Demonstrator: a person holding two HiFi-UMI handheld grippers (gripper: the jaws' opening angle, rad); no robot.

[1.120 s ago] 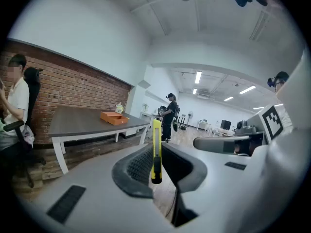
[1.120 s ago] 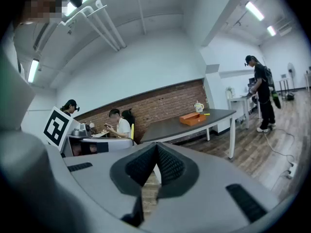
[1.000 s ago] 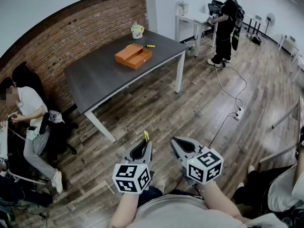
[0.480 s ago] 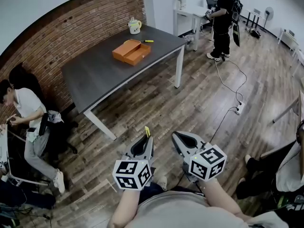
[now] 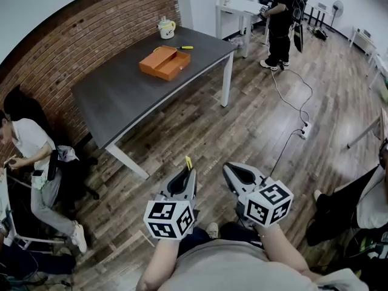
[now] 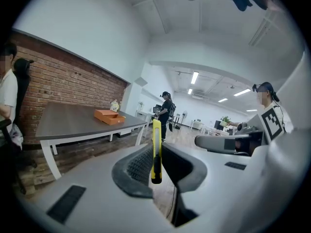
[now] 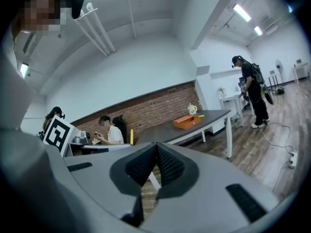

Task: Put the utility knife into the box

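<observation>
The long dark grey table (image 5: 115, 96) stands along the red brick wall (image 5: 79, 35), well ahead of both grippers. On its far end lies the open orange box (image 5: 163, 62), with the cream mug (image 5: 164, 27) behind it and a small yellow tool (image 5: 184, 47) just to its right. The left gripper (image 5: 185, 179), with the slim yellow utility knife (image 5: 188, 162) upright between its jaws, is beside the right gripper (image 5: 235, 173), above the wooden plank floor (image 5: 254, 120). A seated person (image 5: 30, 156) is left of the table. A standing person (image 5: 280, 17) is beyond it, to the right.

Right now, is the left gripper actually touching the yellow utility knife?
Touching. The left gripper view shows the left gripper with its jaws closed on the utility knife, which stands upright, pinched between the two pads.
</observation>
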